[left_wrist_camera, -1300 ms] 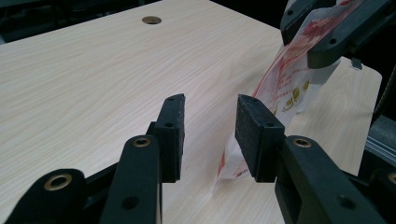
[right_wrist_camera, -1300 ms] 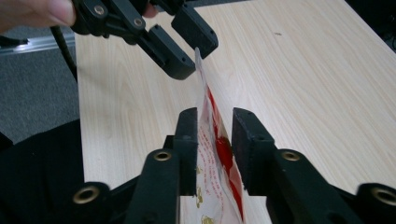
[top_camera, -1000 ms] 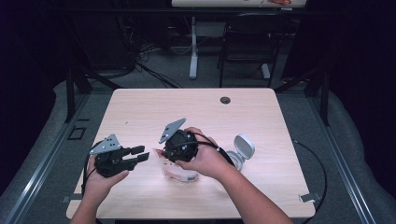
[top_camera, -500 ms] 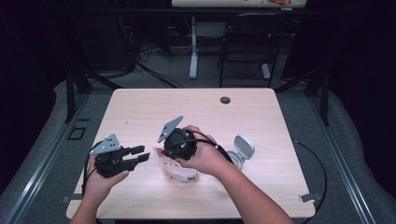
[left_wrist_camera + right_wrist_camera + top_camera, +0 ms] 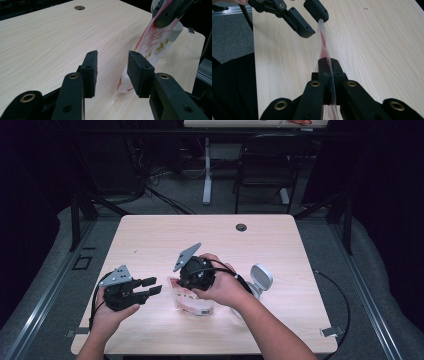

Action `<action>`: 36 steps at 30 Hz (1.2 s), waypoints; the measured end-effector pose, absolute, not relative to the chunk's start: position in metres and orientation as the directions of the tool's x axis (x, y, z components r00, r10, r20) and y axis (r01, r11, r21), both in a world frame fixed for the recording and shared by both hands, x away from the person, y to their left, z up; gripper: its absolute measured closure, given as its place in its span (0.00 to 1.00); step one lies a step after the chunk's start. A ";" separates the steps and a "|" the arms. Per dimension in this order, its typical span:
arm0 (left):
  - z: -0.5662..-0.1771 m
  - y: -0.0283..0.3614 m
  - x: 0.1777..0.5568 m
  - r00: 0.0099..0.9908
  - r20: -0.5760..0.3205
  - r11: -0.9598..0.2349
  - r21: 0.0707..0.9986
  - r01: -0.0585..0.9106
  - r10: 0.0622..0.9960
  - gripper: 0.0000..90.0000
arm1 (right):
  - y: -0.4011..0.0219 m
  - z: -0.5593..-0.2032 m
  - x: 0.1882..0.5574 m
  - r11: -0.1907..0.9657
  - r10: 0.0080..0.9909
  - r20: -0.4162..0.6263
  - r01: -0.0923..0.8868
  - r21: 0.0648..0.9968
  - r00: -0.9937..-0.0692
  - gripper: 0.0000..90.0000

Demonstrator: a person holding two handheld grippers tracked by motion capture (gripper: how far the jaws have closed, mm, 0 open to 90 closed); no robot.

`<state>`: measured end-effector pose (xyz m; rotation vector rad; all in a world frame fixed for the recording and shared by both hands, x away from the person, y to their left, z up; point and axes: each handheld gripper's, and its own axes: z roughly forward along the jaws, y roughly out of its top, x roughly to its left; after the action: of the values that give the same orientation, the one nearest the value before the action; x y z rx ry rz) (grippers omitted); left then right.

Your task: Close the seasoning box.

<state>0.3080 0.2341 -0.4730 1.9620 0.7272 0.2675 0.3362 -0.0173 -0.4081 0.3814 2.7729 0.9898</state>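
High view: light wooden table (image 5: 150, 240) with a round cable hole (image 5: 241, 227) near its far edge.

Left gripper (image 5: 152, 286), held in the person's left hand (image 5: 112, 315) at the near left of the table, jaws apart, pointing toward the packet. A grey three-cornered plate (image 5: 119, 275) sits on top of it.

Right gripper (image 5: 186, 287), held in the person's right hand (image 5: 225, 287) near the table's middle, tilted downward. Its jaws are pressed together on the upper edge of a clear plastic packet (image 5: 190, 301) printed in red and white.

Packet: lower end rests on the table, just beside the left gripper's tips. In the left gripper view the packet (image 5: 150, 47) stands beyond the right-hand pad (image 5: 137, 68), with nothing between the pads. In the right gripper view the film (image 5: 325, 57) runs edge-on from the closed jaws toward the left gripper (image 5: 312, 18).

White round object (image 5: 260, 277): on the table behind the right wrist, kind not clear.
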 end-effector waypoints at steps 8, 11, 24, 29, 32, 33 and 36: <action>-0.477 0.224 0.308 0.821 -0.121 -0.368 0.851 0.376 0.558 0.63 | -0.033 -0.402 0.333 0.719 0.302 -0.058 0.187 0.670 -0.952 1.00; -0.480 0.220 0.308 0.826 -0.129 -0.363 0.853 0.375 0.549 0.59 | -0.039 -0.397 0.331 0.705 0.306 -0.060 0.184 0.685 -0.950 1.00; -0.496 0.196 0.309 0.868 -0.128 -0.416 0.838 0.354 0.481 0.50 | -0.057 -0.380 0.325 0.677 0.312 -0.074 0.167 0.717 -0.947 1.00; -0.501 0.185 0.308 0.888 -0.129 -0.434 0.835 0.337 0.442 0.50 | -0.062 -0.374 0.321 0.668 0.310 -0.078 0.159 0.727 -0.947 1.00; -0.504 0.179 0.307 0.902 -0.130 -0.430 0.845 0.318 0.411 0.47 | -0.064 -0.370 0.318 0.671 0.295 -0.086 0.142 0.727 -0.952 1.00; -0.505 0.178 0.307 0.905 -0.131 -0.430 0.846 0.315 0.405 0.46 | -0.064 -0.369 0.317 0.662 0.295 -0.083 0.141 0.736 -0.952 1.00; -0.506 0.174 0.307 0.911 -0.126 -0.434 0.848 0.304 0.392 0.46 | -0.066 -0.366 0.315 0.664 0.278 -0.091 0.123 0.737 -0.956 1.00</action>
<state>0.3066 0.1735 -0.5057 2.0537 0.4998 0.1090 0.3145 -0.0657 -0.3656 0.3274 2.6837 1.1677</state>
